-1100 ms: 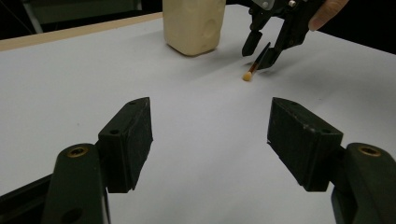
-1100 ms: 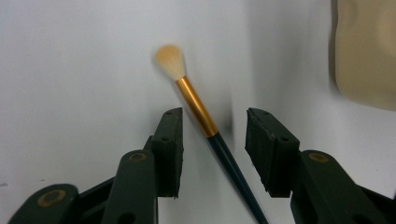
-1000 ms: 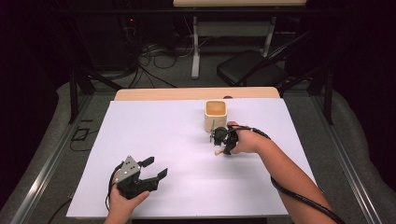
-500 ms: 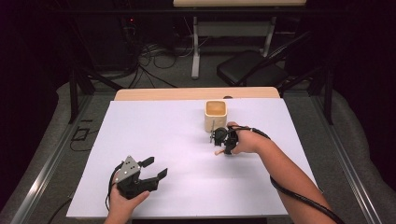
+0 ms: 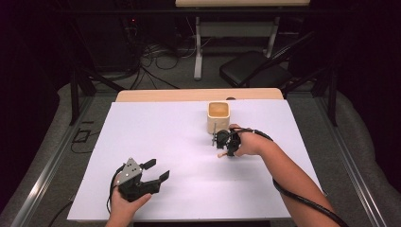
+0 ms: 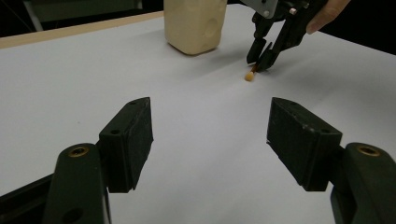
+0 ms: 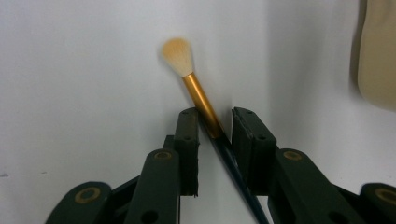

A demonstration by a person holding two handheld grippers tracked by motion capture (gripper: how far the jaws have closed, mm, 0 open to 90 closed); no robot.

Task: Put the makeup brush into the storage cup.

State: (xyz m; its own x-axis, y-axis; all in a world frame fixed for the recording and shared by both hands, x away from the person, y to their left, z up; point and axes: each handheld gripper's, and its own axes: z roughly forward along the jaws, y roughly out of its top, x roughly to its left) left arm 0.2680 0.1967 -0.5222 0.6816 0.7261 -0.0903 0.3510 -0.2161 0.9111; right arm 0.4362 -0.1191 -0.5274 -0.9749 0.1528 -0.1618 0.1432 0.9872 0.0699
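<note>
The brush (image 7: 198, 95) lies on the white table (image 5: 165, 137), just in front of the cup (image 5: 219, 117) on its near side. The right claw (image 5: 222, 141) points down over it. The brush handle runs between the two jaws, slanted, with the fluffy tip poking out past them. The jaws have just been closing in on the handle. A small gap still shows beside it, so they are not pinching it yet. The left claw (image 5: 153, 171) rests near the front left of the table, far from the brush, with its jaws spread wide around nothing.
</note>
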